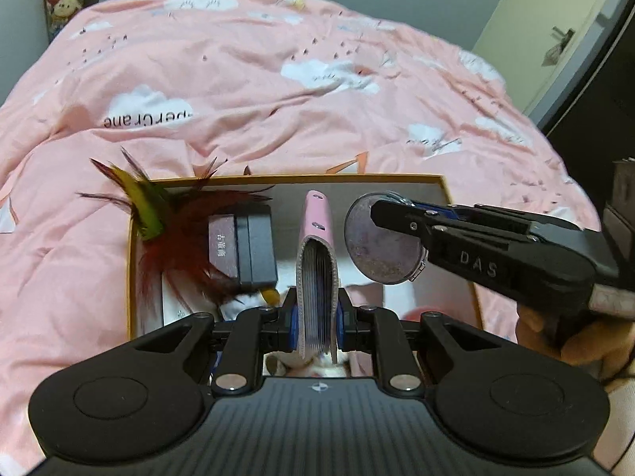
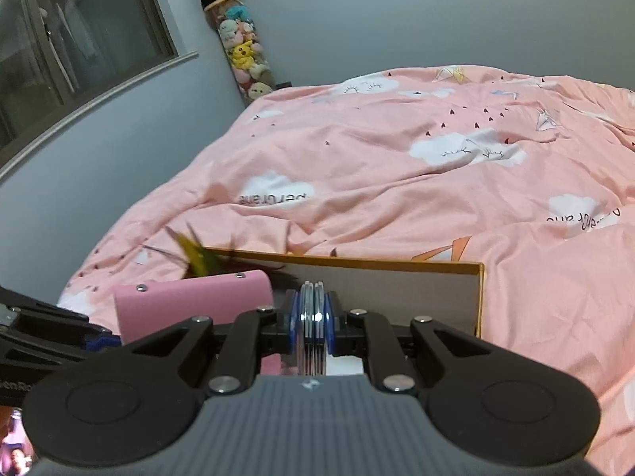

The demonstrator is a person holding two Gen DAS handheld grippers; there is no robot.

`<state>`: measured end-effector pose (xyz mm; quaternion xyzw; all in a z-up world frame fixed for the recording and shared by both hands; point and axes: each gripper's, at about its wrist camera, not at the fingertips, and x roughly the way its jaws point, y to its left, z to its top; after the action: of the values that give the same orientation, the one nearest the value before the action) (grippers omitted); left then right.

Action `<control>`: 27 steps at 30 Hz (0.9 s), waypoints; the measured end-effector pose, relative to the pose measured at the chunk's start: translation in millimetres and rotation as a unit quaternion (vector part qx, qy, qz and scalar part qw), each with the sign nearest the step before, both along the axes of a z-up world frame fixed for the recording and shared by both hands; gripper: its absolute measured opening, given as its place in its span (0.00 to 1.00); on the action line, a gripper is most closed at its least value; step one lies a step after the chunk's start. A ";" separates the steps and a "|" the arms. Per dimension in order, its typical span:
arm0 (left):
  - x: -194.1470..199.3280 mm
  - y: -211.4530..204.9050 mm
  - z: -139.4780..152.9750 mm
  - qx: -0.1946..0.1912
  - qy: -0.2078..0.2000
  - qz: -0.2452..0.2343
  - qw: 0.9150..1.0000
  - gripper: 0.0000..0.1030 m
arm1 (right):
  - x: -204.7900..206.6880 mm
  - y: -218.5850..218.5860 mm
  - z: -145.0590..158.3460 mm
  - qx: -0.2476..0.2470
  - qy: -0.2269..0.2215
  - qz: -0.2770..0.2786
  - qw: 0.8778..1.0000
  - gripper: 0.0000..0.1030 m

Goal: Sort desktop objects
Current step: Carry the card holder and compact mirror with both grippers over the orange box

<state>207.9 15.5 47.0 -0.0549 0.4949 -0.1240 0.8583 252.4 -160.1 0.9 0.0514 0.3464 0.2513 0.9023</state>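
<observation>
Pink card wallet [image 1: 317, 273], gripped on edge with its stacked leaves facing the camera, is clamped between the pads of the left claw [image 1: 317, 317] and hangs just above the open cardboard box [image 1: 444, 186], near its front edge. Beside the wallet, toward the box's right wall, the right claw [image 2: 315, 319] is clenched on a round compact mirror [image 1: 383, 240], held upright and edge-on to its own camera; the disc hovers above the box interior and touches nothing visible. Already lying in the box, left of the wallet, are a dark rectangular case [image 1: 242, 246] and a feather toy [image 1: 170, 230] whose red and green plumes spill over the left rim. Beyond the box's far wall, the pink cloud-print duvet [image 1: 278, 79] of the bed carries the whole arrangement; no desk is in view. Farther still stand a grey wall, a column of plush toys [image 2: 242, 43] and a window. Judged step: depositing both held items into the box. The next move likely calls for lowering each item into the free floor right of the dark case, then releasing the pads without tipping the wallet onto the mirror.
</observation>
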 end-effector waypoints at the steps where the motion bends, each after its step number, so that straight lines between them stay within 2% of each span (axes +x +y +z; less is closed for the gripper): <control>1: 5.9 -0.3 -3.6 0.002 0.006 0.000 1.000 0.18 | 3.1 1.6 -3.1 -0.002 -0.002 0.000 1.000 0.14; 6: 26.7 -4.7 -21.5 0.006 0.040 -0.005 0.999 0.18 | 18.7 8.7 -20.3 -0.014 0.010 -0.002 1.000 0.14; 16: 52.2 -8.1 -37.7 0.026 0.059 0.011 0.998 0.19 | 42.9 13.8 -47.1 -0.023 0.048 -0.011 0.999 0.14; 27: 56.8 -0.5 -34.6 0.018 0.045 0.040 0.998 0.26 | 49.3 18.6 -57.8 -0.021 0.069 -0.018 0.997 0.14</control>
<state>264.7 14.9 12.4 -0.0647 0.5328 -0.0784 0.8401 301.7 -141.5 -57.0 0.0564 0.4120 0.2232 0.8816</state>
